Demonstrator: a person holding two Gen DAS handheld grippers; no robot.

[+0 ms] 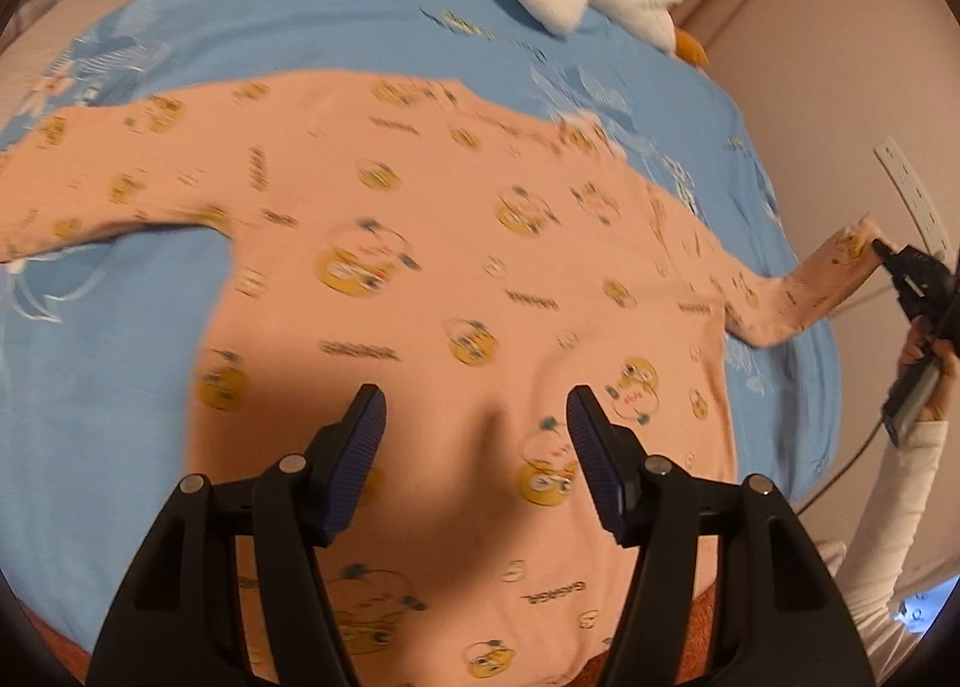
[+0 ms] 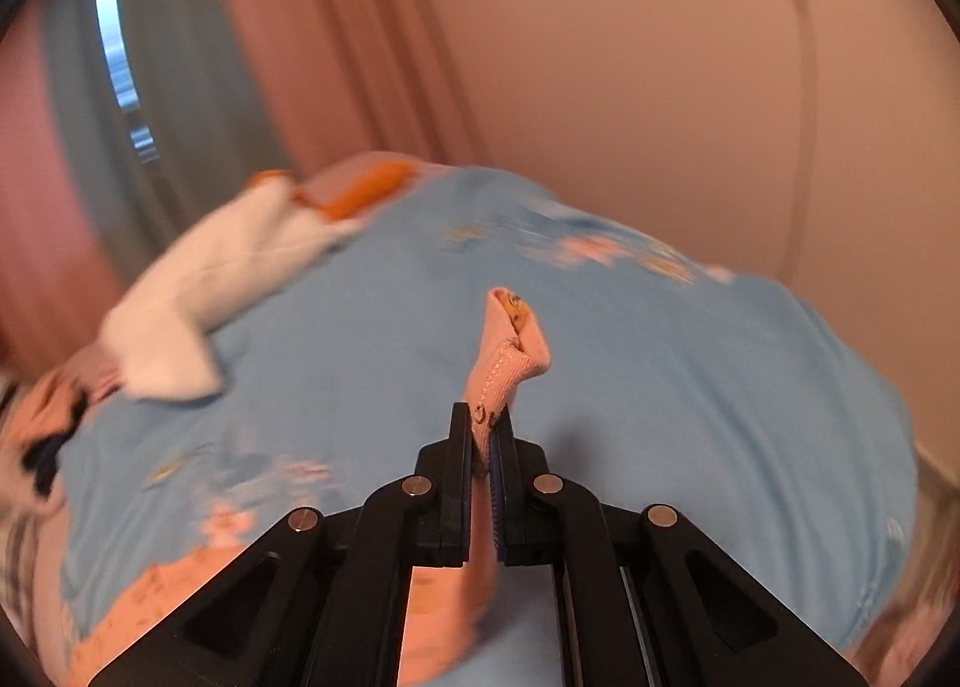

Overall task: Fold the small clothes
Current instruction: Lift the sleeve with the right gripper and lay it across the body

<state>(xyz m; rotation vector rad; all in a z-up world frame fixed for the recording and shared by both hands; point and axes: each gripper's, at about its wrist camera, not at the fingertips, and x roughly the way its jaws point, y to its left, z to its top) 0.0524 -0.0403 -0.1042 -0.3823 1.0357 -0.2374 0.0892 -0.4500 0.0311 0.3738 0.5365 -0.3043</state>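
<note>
i pinch the shirt [image 1: 420, 279] cuff [image 2: 510, 351] in my right tongs [image 2: 485, 429]; left tongs [image 1: 474, 417] spread above the shirt's hem; next, fold the sleeve across it.

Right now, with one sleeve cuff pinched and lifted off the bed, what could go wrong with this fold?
The right gripper pinches only the cuff of the pink top, so it may slip out. The left gripper is open above the body, holding nothing, so the top could drag across the blue sheet and wrinkle. The far sleeve is still spread out.

Matt peach cloth top [image 1: 456, 267], seemingly soft cotton bedsheet [image 1: 336, 21]
</note>
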